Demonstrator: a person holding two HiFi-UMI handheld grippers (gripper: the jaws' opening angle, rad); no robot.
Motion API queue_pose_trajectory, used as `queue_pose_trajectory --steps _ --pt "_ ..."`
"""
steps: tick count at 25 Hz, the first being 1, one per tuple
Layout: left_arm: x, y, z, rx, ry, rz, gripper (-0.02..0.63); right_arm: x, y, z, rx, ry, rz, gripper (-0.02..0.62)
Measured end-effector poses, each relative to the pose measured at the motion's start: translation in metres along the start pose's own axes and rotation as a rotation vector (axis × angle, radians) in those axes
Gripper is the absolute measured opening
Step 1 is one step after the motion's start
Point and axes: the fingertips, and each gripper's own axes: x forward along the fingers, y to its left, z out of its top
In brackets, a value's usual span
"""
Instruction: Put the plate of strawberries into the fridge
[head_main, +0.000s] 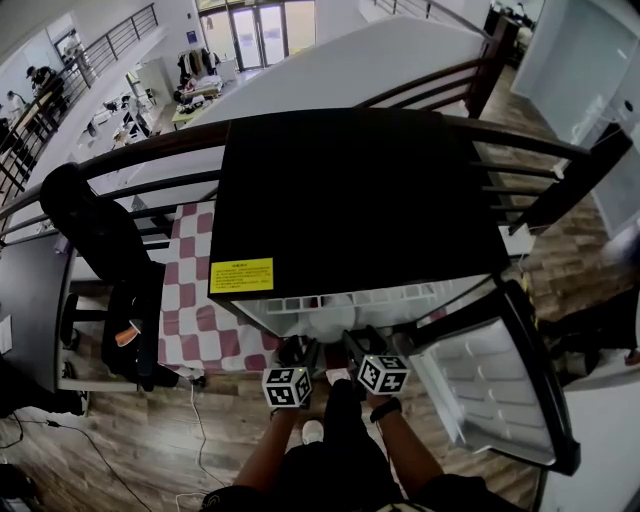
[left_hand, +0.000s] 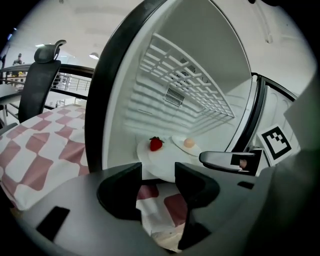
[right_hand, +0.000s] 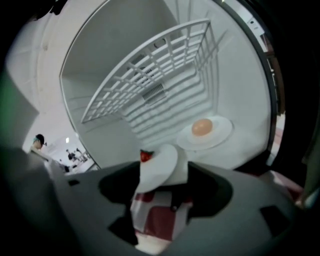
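Note:
A small fridge (head_main: 350, 200) with a black top stands with its door (head_main: 500, 390) swung open to the right. On its white floor lies a white plate (left_hand: 160, 159) carrying one red strawberry (left_hand: 156, 143); the same plate (right_hand: 161, 162) and strawberry (right_hand: 145, 156) show in the right gripper view. My left gripper (left_hand: 157, 187) is open just in front of the plate's near rim. My right gripper (right_hand: 162, 187) is open too, with the rim in its gap and the pads off it. In the head view, the left gripper (head_main: 298, 352) and the right gripper (head_main: 362, 346) sit side by side at the fridge mouth.
A second white plate (right_hand: 205, 131) with a pale round item lies further back in the fridge, under a white wire shelf (left_hand: 190, 85). A table with a red-and-white checked cloth (head_main: 200, 300) and a black chair (head_main: 100, 250) stand to the left. A dark railing (head_main: 520, 170) runs behind.

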Motion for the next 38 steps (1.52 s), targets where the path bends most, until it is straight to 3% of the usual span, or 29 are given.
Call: queue_pose_trajectory --steps 3,9,14,27,38 --pt "-0.007 -0.001 -0.001 0.025 -0.015 -0.004 0.207 -0.007 0.000 -0.003 -0.037 -0.002 -0.009 0.295" --pt "-0.018 -0.013 -0.008 0.144 -0.017 -0.033 0.206 -0.015 0.006 -0.017 -0.221 0.029 -0.019 0.295" --pt "-0.010 -0.011 -0.026 0.179 0.011 -0.002 0.204 -0.012 0.015 -0.031 -0.341 0.040 -0.008 0.291" --pt "0.009 -0.015 -0.035 0.203 0.037 0.031 0.048 0.001 0.027 -0.039 -0.432 0.001 -0.008 0.120" --pt "0.024 -0.009 -0.025 0.191 0.034 0.070 0.021 0.019 0.029 -0.031 -0.466 -0.006 -0.002 0.064"
